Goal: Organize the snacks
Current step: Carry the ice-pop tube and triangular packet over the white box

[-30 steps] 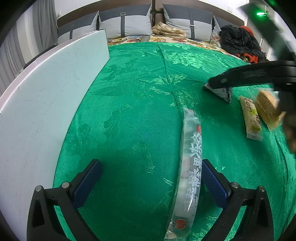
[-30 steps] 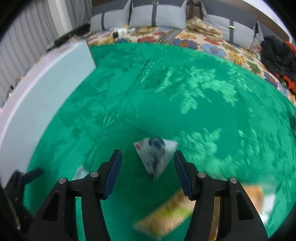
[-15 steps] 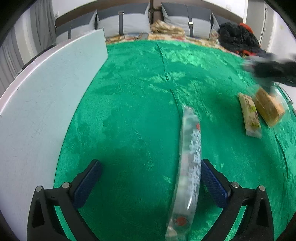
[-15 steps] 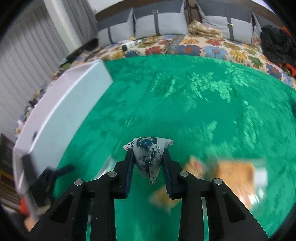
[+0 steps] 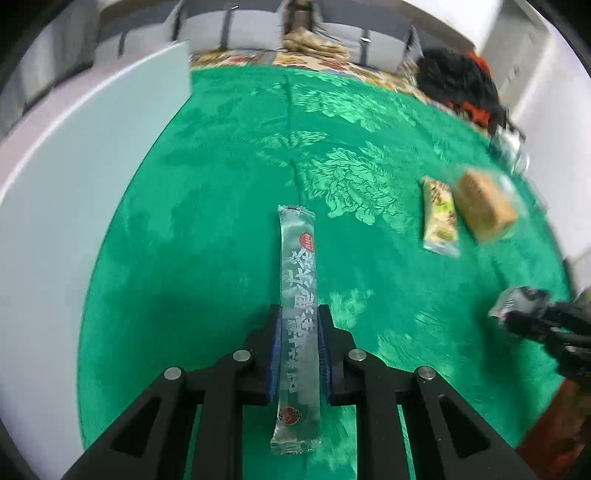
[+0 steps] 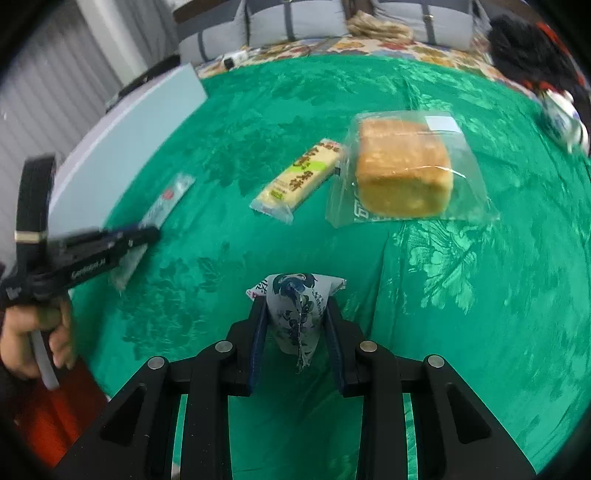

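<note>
My left gripper (image 5: 297, 325) is shut on a long clear jelly stick packet (image 5: 297, 295) with white lettering, held over the green cloth; it also shows in the right wrist view (image 6: 162, 206). My right gripper (image 6: 295, 314) is shut on a small blue-and-white pouch (image 6: 295, 306), also seen at the right of the left wrist view (image 5: 517, 301). A yellow-green snack bar (image 6: 299, 181) and a wrapped cake (image 6: 402, 173) lie on the cloth ahead of the right gripper.
A white board (image 5: 66, 192) borders the green cloth (image 5: 229, 177) on the left. Grey pillows (image 6: 295, 22) and dark clothes (image 5: 458, 81) lie at the back. Another blue-and-white item (image 6: 561, 118) sits at the far right.
My left gripper has shut on the jelly stick packet. My right gripper shut on the pouch and has pulled it back toward the near right, away from the bar and cake.
</note>
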Tool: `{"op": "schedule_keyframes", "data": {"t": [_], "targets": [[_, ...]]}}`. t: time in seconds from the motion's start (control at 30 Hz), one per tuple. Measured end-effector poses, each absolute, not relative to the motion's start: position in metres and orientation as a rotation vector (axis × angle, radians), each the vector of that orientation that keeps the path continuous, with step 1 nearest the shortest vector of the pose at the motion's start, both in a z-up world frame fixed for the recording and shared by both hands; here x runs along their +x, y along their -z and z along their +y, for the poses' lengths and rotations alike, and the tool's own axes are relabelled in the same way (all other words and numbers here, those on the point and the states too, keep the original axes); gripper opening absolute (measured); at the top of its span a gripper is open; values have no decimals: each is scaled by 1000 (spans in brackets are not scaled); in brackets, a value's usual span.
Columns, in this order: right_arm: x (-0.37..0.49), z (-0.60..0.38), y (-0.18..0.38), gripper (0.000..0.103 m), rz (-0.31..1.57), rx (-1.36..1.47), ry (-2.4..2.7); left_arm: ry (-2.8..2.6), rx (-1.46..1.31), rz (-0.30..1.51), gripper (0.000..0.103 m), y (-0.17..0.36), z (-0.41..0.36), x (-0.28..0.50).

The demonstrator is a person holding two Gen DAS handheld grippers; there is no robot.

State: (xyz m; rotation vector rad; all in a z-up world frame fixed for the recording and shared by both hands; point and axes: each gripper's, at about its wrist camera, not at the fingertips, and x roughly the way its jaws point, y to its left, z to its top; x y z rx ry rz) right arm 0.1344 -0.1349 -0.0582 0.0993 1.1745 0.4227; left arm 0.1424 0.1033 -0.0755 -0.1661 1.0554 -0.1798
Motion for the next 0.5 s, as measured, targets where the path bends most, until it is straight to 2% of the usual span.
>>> {"op": "schedule_keyframes", "data": {"t": [0.17,0.3,0.5], "targets": [[136,-126,36,31,1148,134,-452,237,-325,1018,17,44,120,107],[146,-89,-9,31,1065,141,-550,256,-406,928,17,-4,146,90],[163,14,-81,31,951,125,-783,88,-419,798,17,-66,245,81]]}}
